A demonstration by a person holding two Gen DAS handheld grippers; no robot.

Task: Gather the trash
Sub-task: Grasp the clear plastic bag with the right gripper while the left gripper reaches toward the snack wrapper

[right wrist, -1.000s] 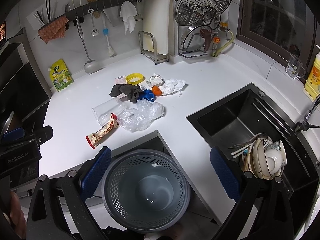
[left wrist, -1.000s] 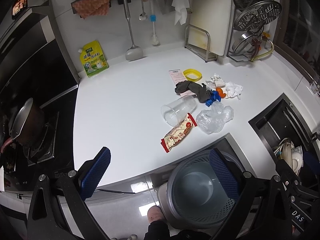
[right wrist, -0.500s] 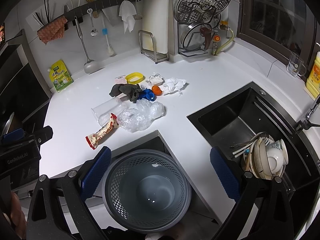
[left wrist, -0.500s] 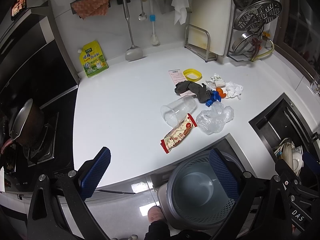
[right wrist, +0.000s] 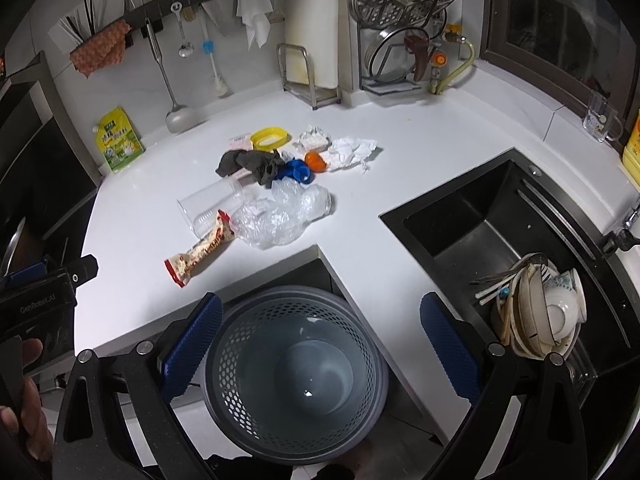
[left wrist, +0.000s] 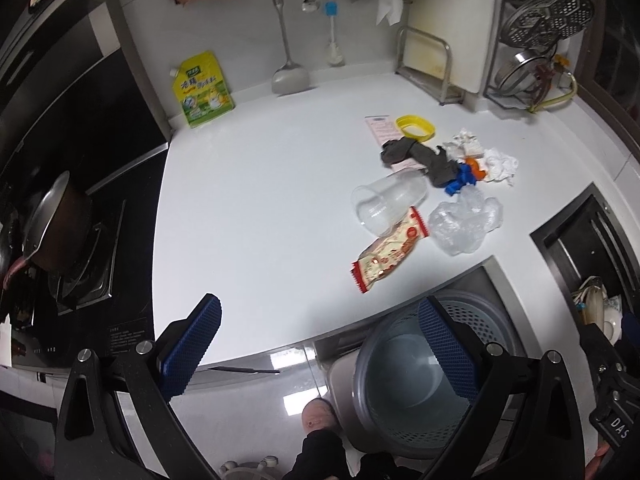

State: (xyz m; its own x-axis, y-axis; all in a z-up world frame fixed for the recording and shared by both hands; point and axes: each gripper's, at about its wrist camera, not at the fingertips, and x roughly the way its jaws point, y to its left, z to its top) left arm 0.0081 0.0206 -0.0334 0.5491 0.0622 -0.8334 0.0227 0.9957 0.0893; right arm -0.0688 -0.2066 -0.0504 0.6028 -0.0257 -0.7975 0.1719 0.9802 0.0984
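Observation:
Trash lies on the white counter (left wrist: 260, 184): a red snack wrapper (left wrist: 390, 250) (right wrist: 200, 254), a clear plastic cup (left wrist: 386, 202) (right wrist: 212, 206) on its side, a crumpled clear bag (left wrist: 464, 220) (right wrist: 280, 216), a dark rag (left wrist: 420, 156) (right wrist: 252, 164), blue (right wrist: 296, 172) and orange caps (right wrist: 315, 161), a yellow lid (left wrist: 416, 126) and white tissues (right wrist: 352, 152). A grey mesh bin (right wrist: 296, 376) (left wrist: 404, 380) stands on the floor below the counter's corner. My left gripper (left wrist: 320, 352) and right gripper (right wrist: 320, 350) are open, empty, held short of the counter.
A black sink (right wrist: 500, 224) with stacked dishes (right wrist: 540, 320) is at the right. A hob with a pot (left wrist: 52, 224) is at the left. A yellow pouch (left wrist: 202, 90), hanging utensils and a steel rack (right wrist: 404, 24) line the back wall.
Both grippers have shifted very slightly; the trash and bin have not moved.

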